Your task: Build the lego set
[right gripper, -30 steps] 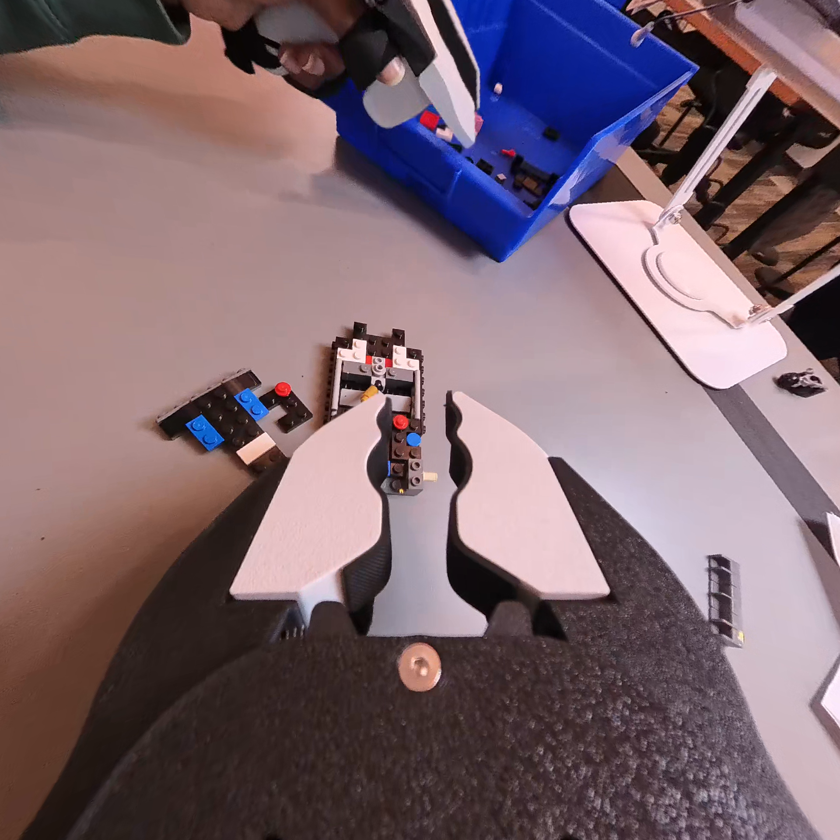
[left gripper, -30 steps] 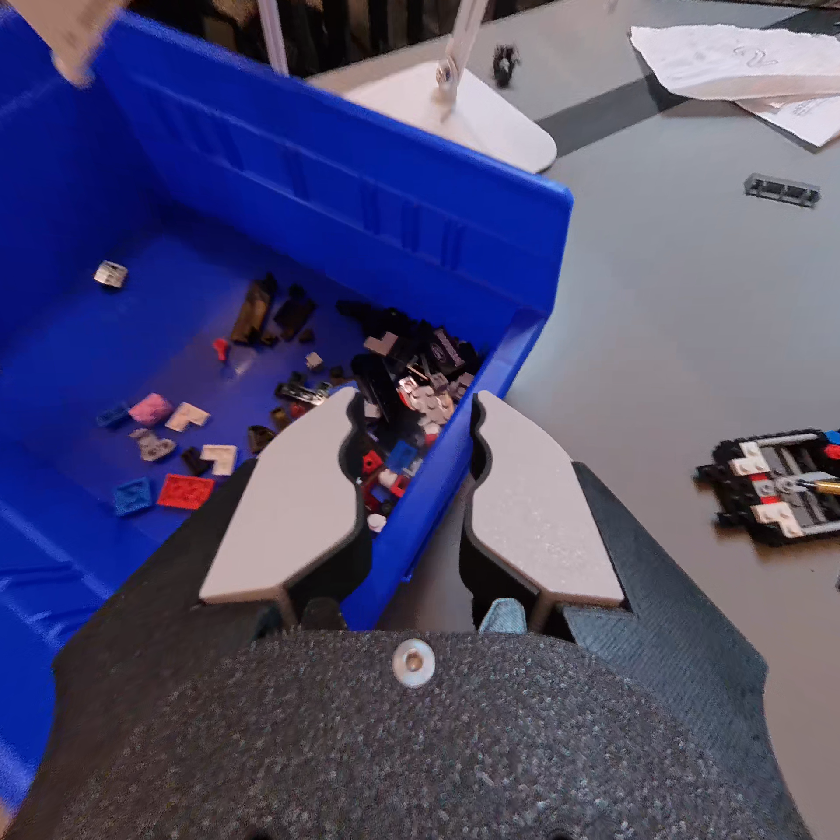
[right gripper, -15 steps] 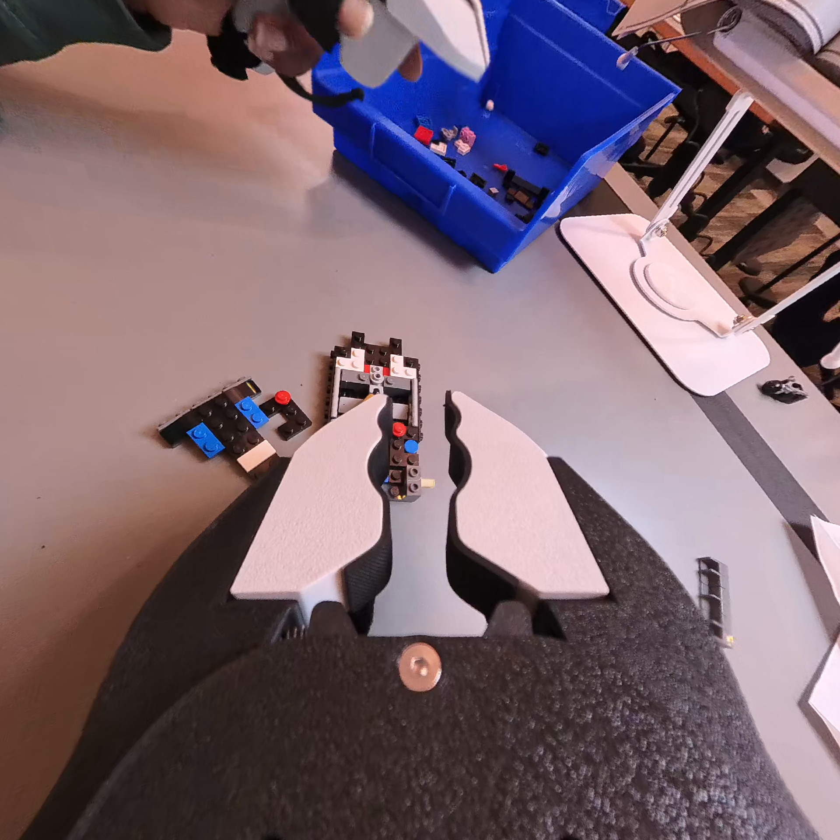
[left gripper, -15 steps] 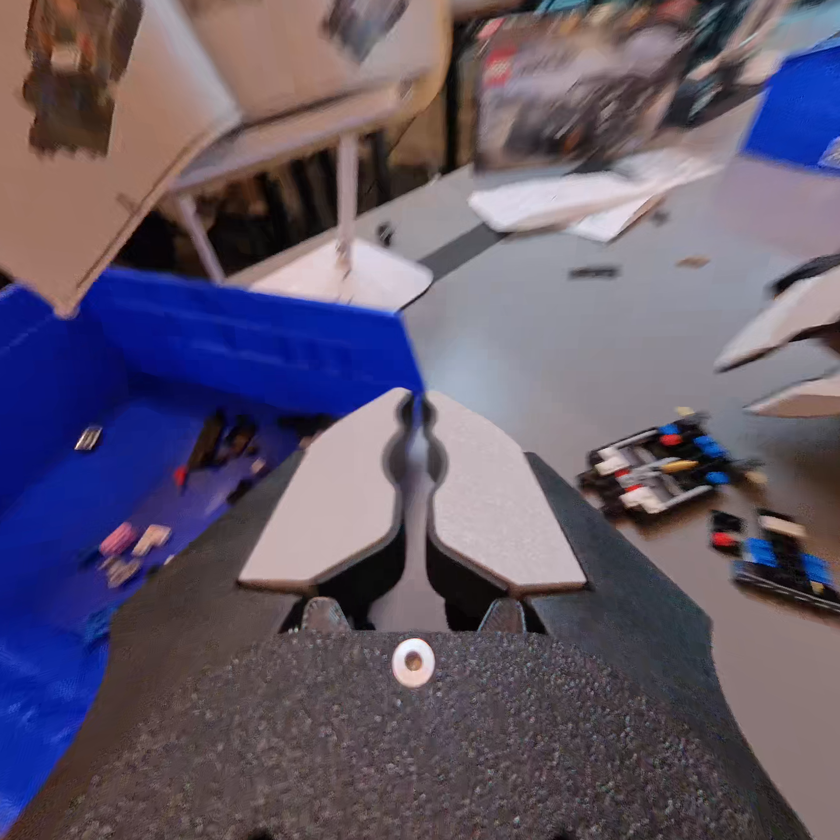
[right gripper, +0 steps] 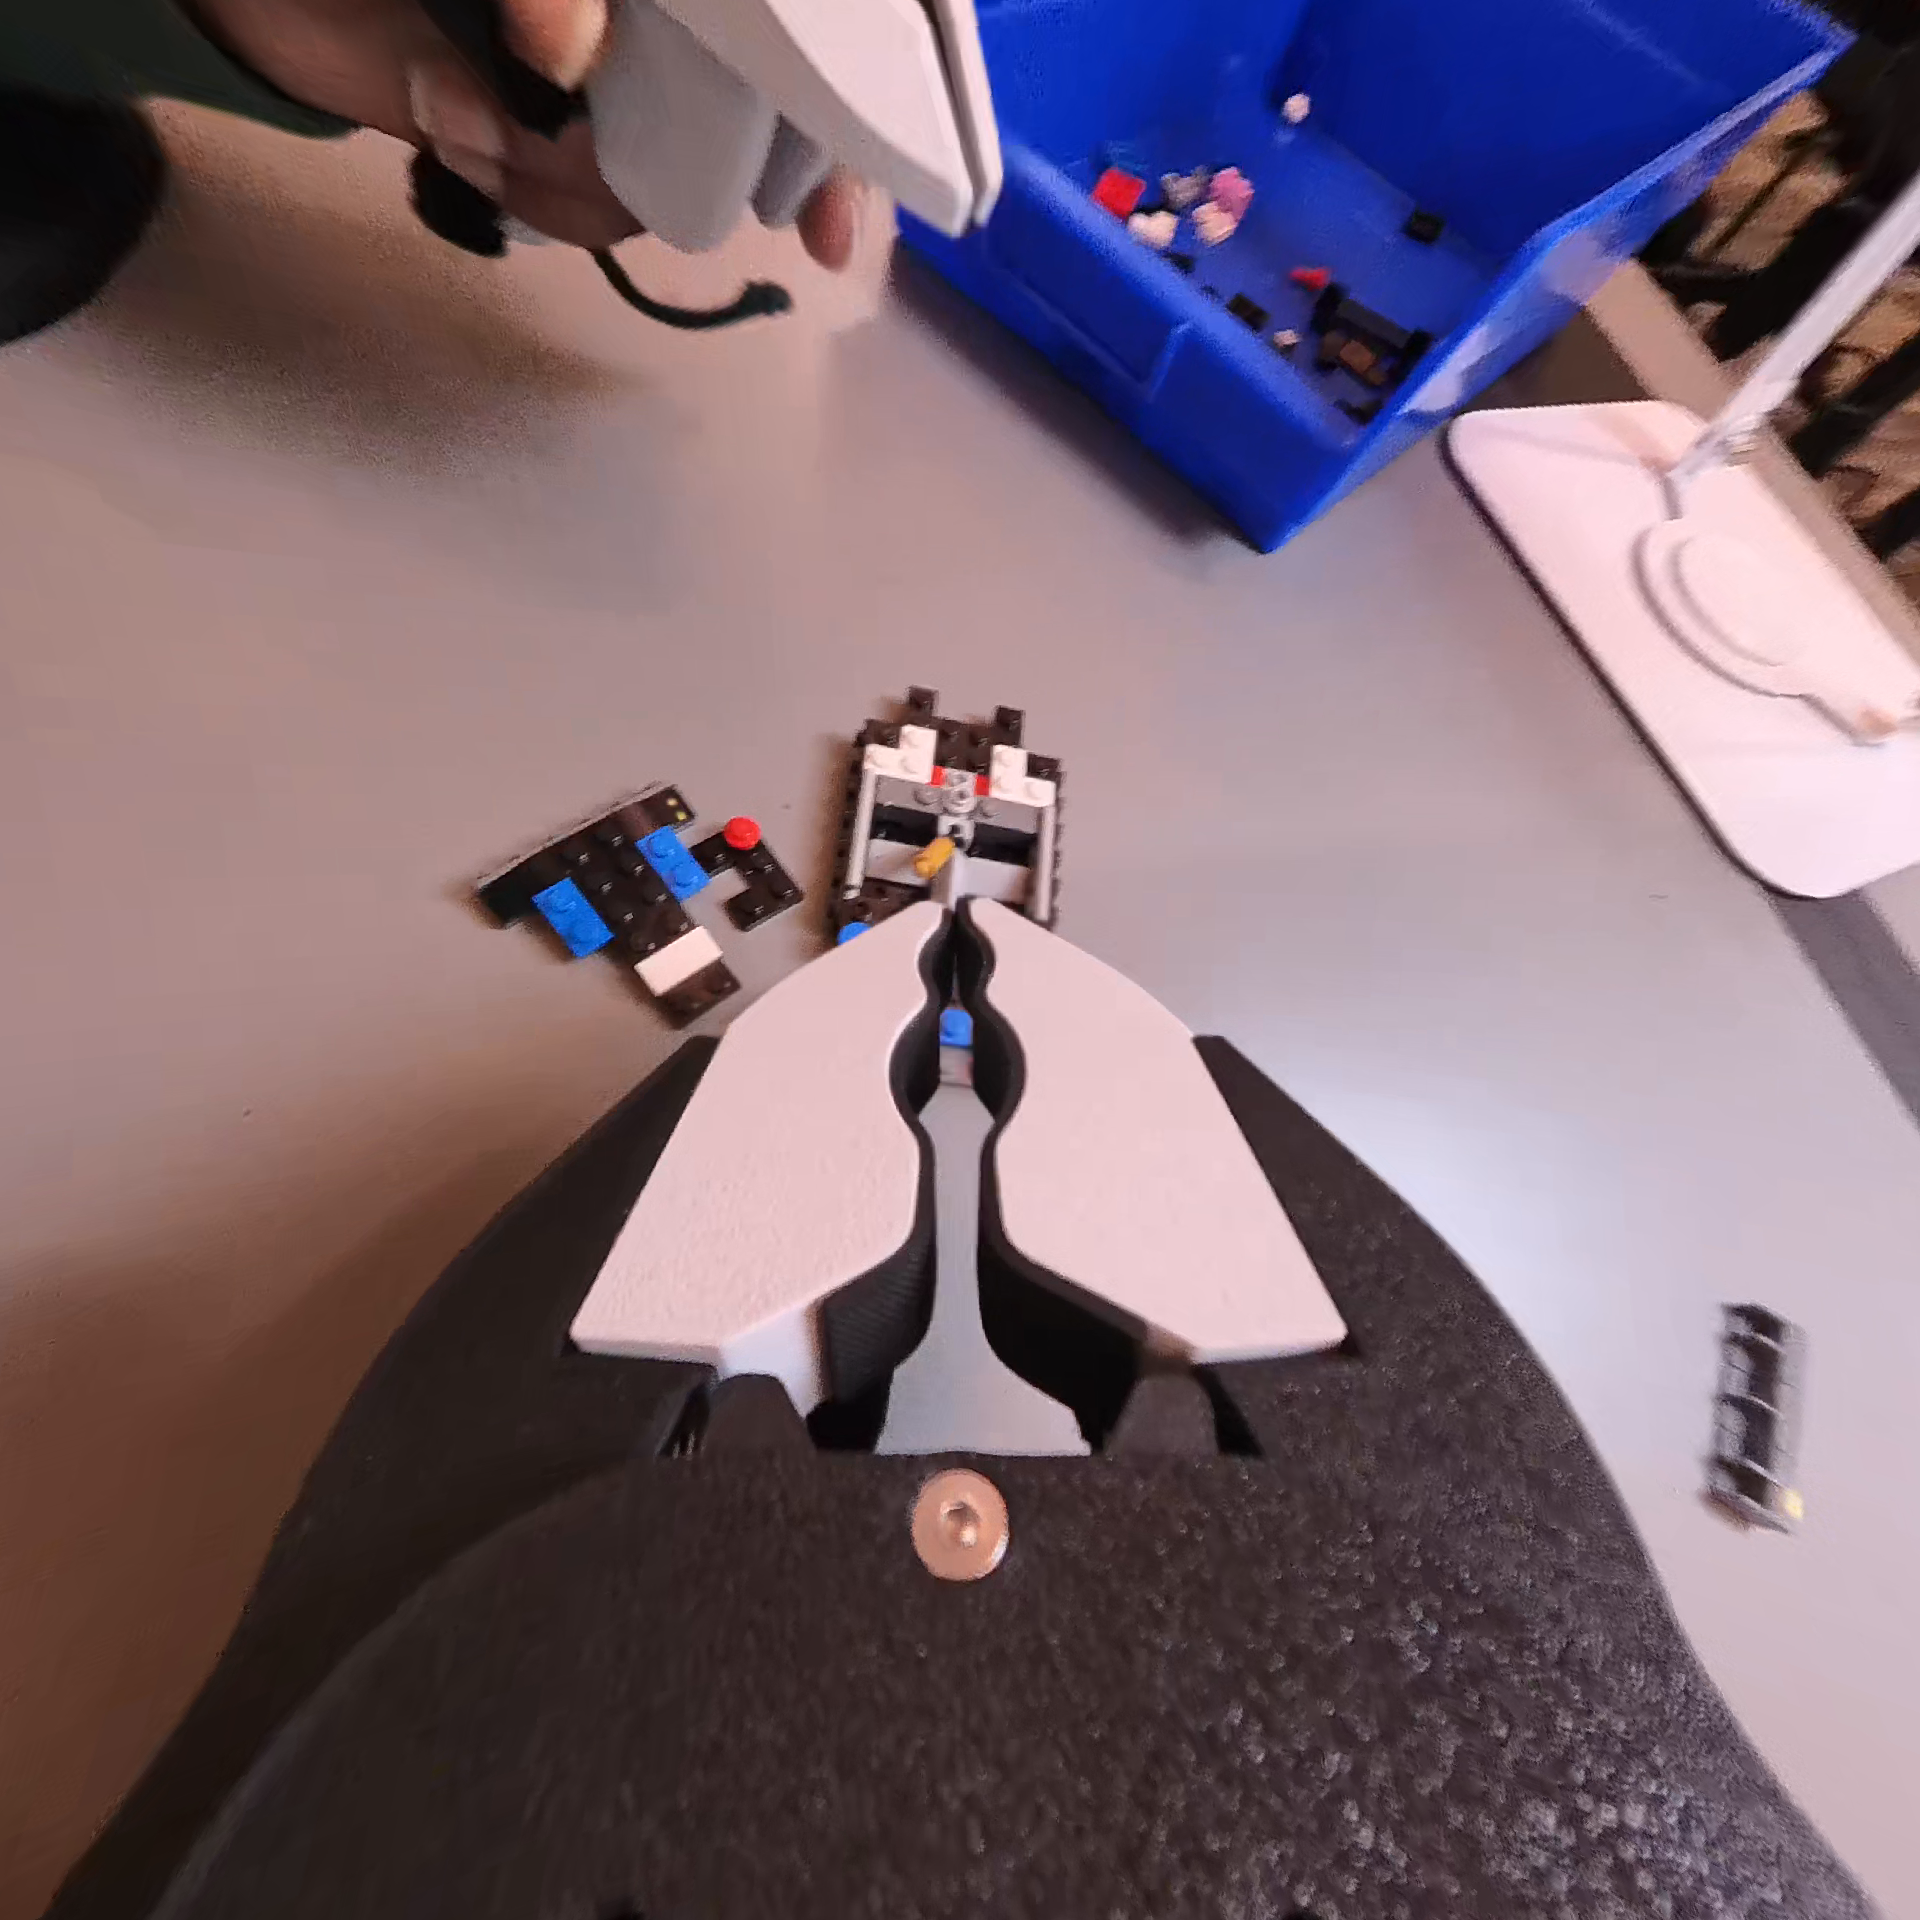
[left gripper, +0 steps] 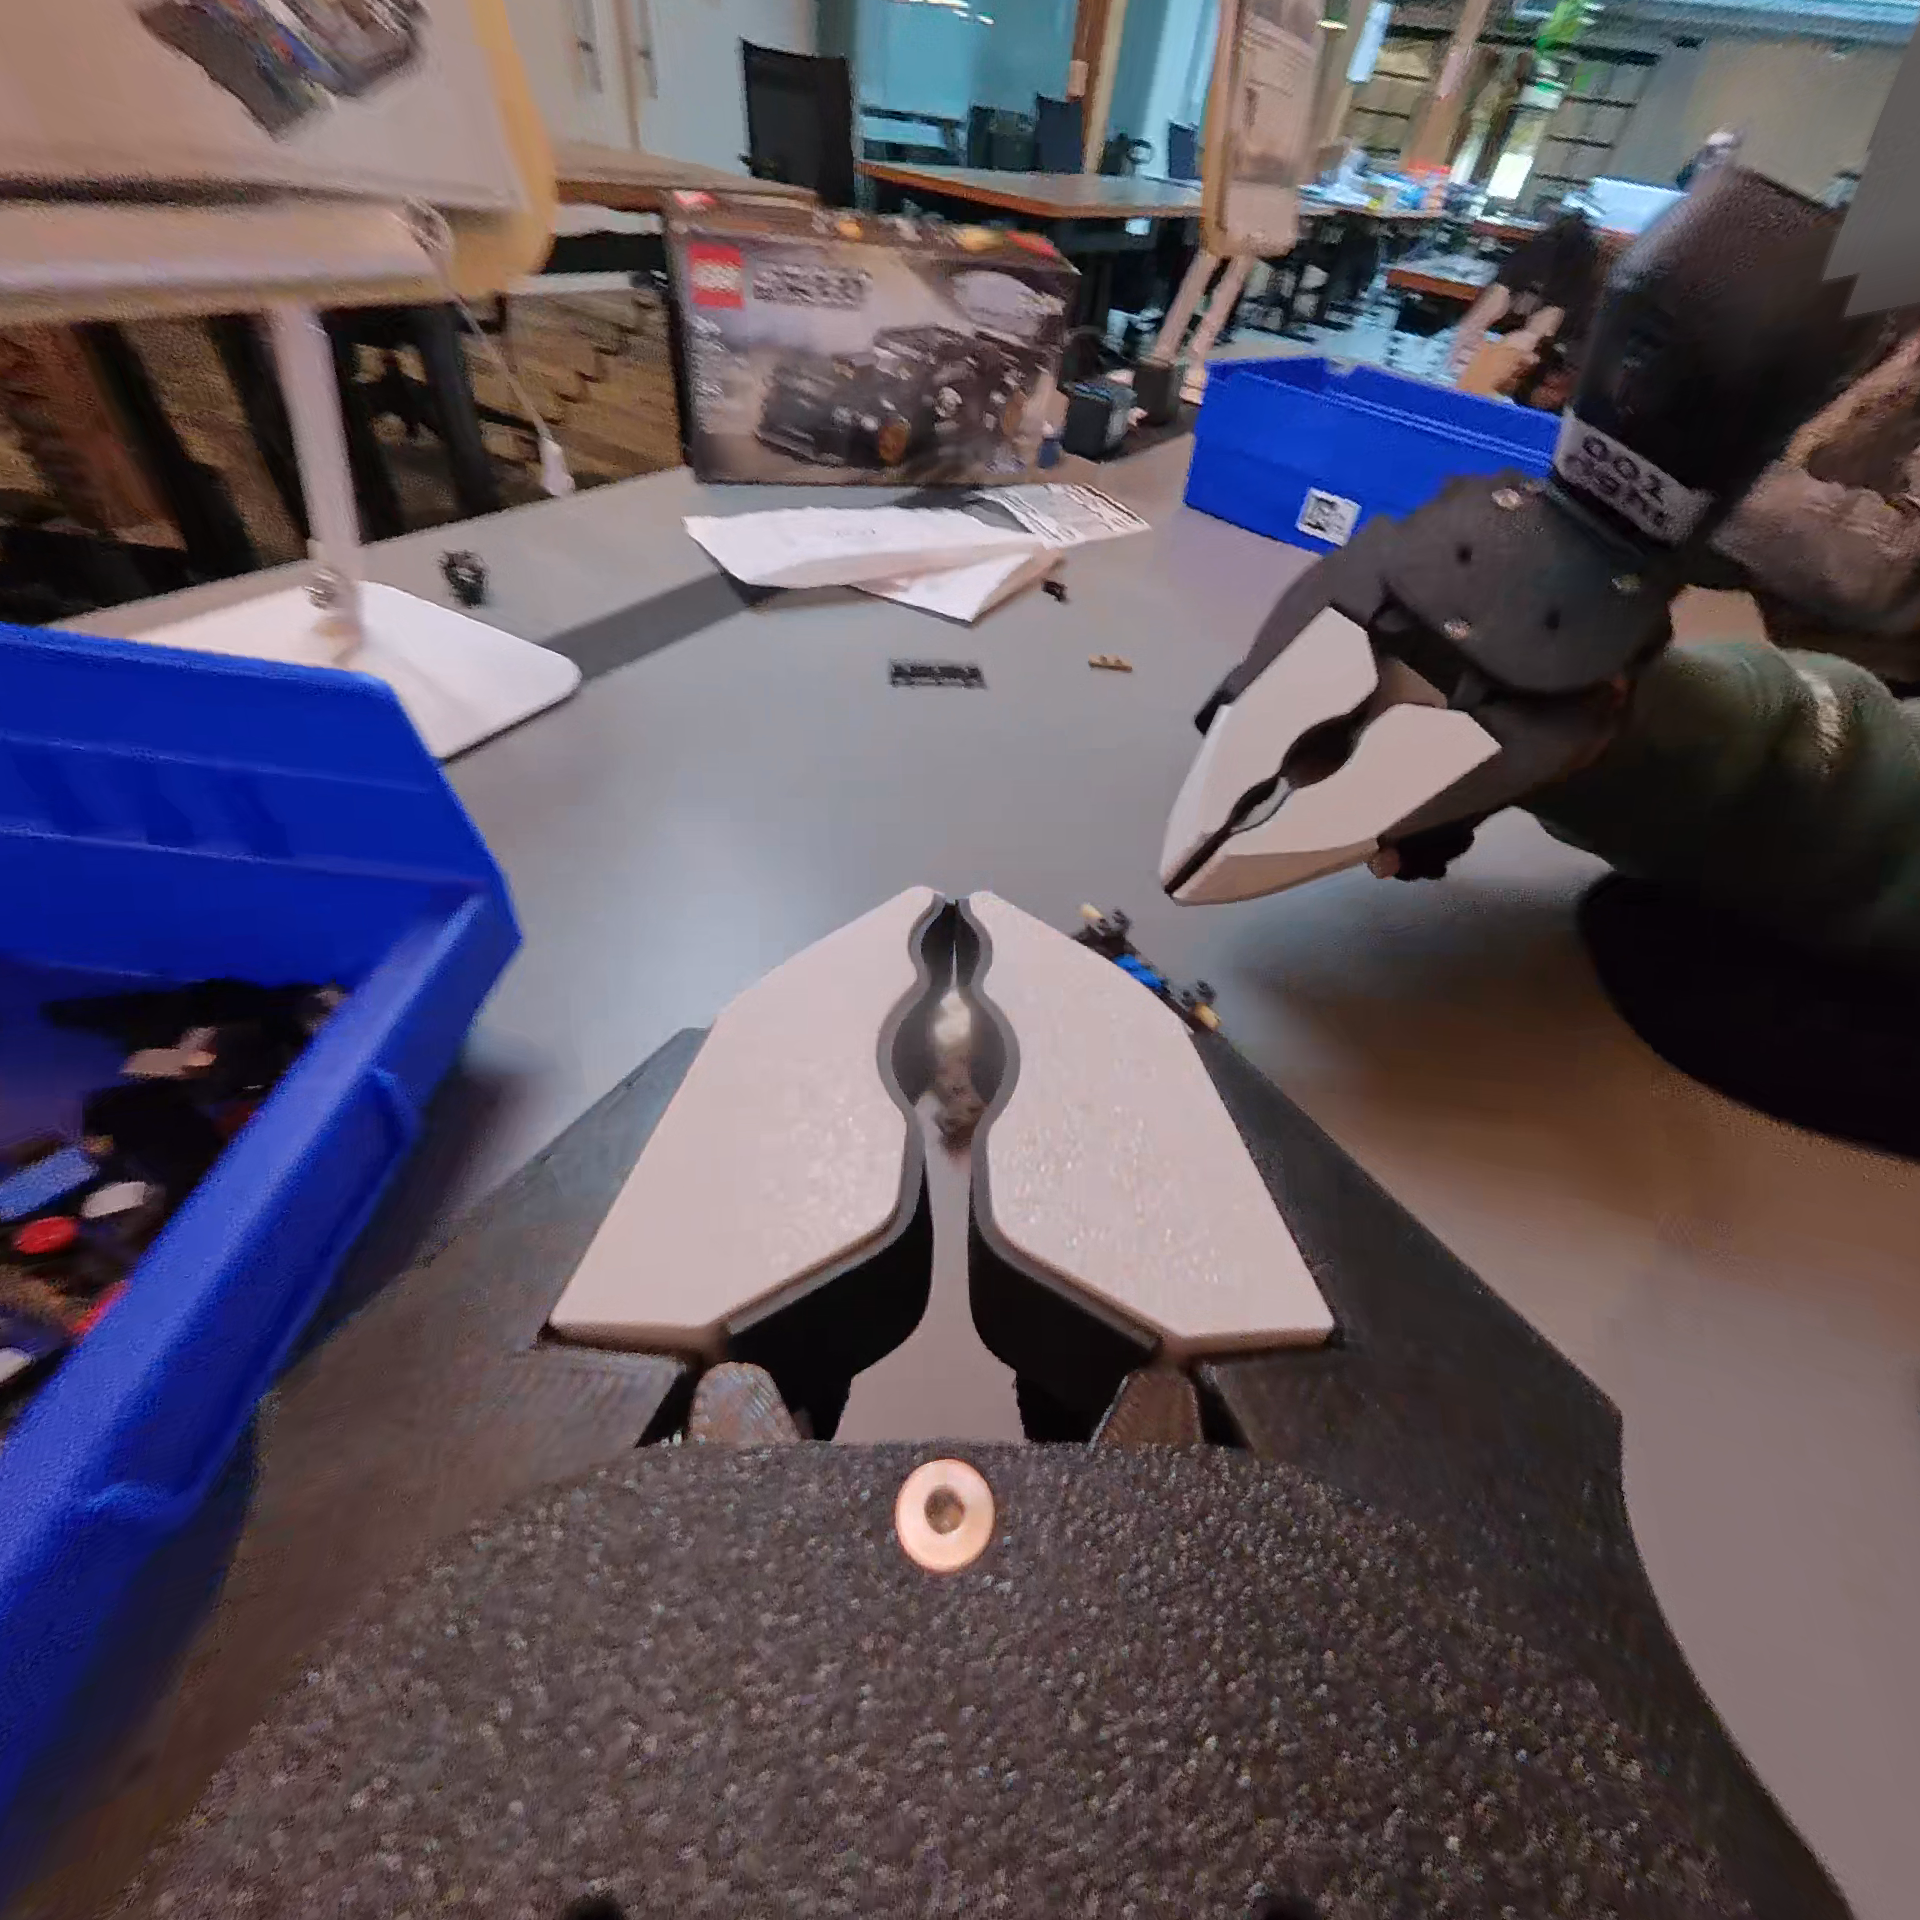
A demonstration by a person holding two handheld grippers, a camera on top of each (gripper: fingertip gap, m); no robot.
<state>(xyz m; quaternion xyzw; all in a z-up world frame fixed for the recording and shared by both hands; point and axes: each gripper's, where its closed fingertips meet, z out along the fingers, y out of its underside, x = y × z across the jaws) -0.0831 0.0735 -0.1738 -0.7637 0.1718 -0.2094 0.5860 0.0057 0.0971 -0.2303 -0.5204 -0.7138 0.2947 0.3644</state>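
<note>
My left gripper [left gripper: 954, 912] is shut, its tips pressed together with nothing showing between them. It hovers over the grey table just right of the blue bin [left gripper: 208, 831] of loose bricks. It also shows in the right wrist view [right gripper: 971, 213], shut, at the bin's near corner. My right gripper [right gripper: 956, 916] is shut, tips together, over the near end of a black, white and grey brick build [right gripper: 956, 810]. A blue stud of that build shows through the gap behind the tips. The left wrist view shows the right gripper [left gripper: 1179, 883] shut above the build [left gripper: 1153, 966].
A flat black plate assembly [right gripper: 634, 894] with blue and red pieces lies left of the build. A white lamp base [right gripper: 1714, 644] stands right of the bin [right gripper: 1299, 436]. A black grille piece [right gripper: 1756, 1413] lies at right. A set box [left gripper: 873, 364], papers [left gripper: 914, 551] and a second blue bin [left gripper: 1351, 447] are farther back. About 12 cm separates my left fingertips from my right.
My left gripper rose out of the bin, shut and swung right over the table. My right gripper's jaws, which straddled the build's narrow end, closed together above it.
</note>
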